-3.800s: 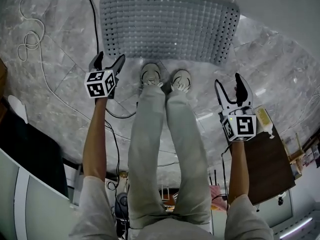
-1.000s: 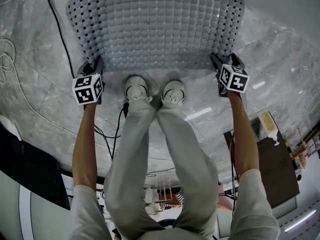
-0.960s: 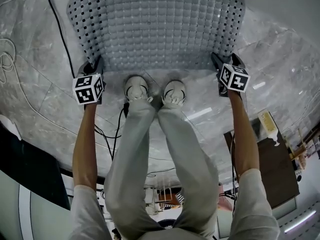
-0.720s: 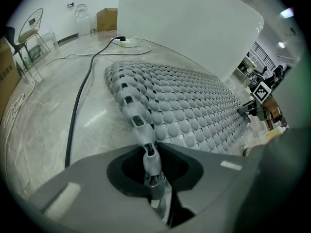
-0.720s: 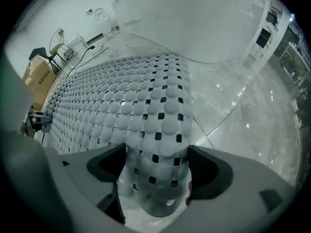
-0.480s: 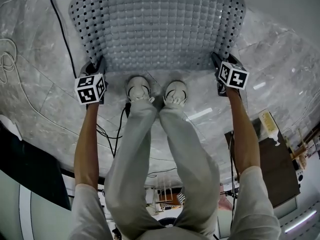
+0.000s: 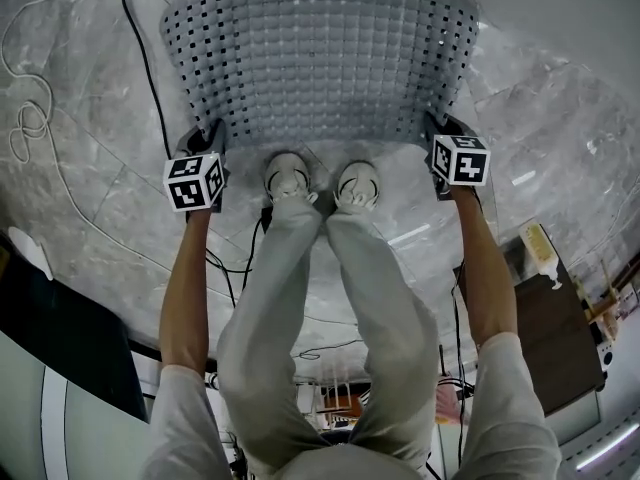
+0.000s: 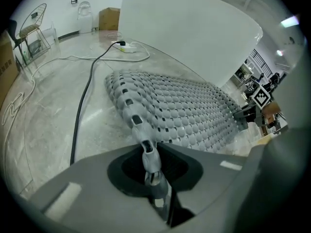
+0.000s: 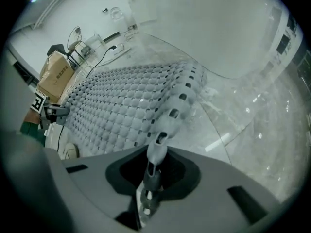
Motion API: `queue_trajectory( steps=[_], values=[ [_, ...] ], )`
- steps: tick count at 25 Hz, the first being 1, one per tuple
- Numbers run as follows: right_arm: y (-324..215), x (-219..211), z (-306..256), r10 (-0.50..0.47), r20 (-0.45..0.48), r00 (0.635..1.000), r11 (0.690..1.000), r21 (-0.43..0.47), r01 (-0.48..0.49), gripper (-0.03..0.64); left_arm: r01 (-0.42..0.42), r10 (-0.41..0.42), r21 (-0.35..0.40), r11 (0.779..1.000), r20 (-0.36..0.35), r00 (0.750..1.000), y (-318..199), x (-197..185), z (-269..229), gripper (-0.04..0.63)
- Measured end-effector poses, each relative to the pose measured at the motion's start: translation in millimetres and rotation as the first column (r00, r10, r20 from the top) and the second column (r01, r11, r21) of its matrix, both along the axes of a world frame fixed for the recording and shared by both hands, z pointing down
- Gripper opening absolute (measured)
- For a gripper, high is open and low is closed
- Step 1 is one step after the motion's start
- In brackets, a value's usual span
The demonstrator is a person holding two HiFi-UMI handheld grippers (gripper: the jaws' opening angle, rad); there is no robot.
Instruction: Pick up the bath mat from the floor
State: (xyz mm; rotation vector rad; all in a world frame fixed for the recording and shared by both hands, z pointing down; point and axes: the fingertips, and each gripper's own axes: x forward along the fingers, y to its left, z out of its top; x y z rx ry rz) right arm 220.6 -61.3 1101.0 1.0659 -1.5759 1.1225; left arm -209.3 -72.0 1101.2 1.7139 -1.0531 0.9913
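Note:
The grey bath mat (image 7: 320, 63), bumpy and full of holes, lies on the marble floor in front of the person's shoes. My left gripper (image 7: 212, 134) sits at its near left corner and my right gripper (image 7: 433, 126) at its near right corner. In the left gripper view the jaws (image 8: 151, 165) are shut on a corner strip of the mat (image 8: 184, 115). In the right gripper view the jaws (image 9: 153, 171) have just been closing and now pinch the other corner of the mat (image 9: 131, 106). Both pinched corners curl up off the floor.
A black cable (image 7: 145, 58) runs along the mat's left side, and a white cord (image 7: 40, 118) loops further left. The person's two shoes (image 7: 290, 178) stand between the grippers. A dark cabinet (image 7: 545, 308) stands at the right. A white curved wall (image 8: 194, 38) rises behind the mat.
In the earliest frame both grippers were open and short of the mat; they have since reached its near corners. In the last second the right gripper shifted slightly with its corner.

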Motion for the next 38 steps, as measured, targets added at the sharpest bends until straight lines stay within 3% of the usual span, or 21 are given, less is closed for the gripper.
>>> queue_trajectory(
  steps=[20, 38],
  values=[
    [-38, -73, -175, -0.079, 0.164, 0.983, 0.991, 0.119, 0.06, 0.049, -0.004, 0.017, 0.073, 0.997, -0.18, 0.984, -34, 67, -163, 0.054],
    [-57, -108, -329, -0.086, 0.247, 0.965, 0.97, 0.24, 0.025, 0.049, 0.058, -0.023, 0.148, 0.987, -0.228, 0.973, -57, 62, -310, 0.054]
  ],
)
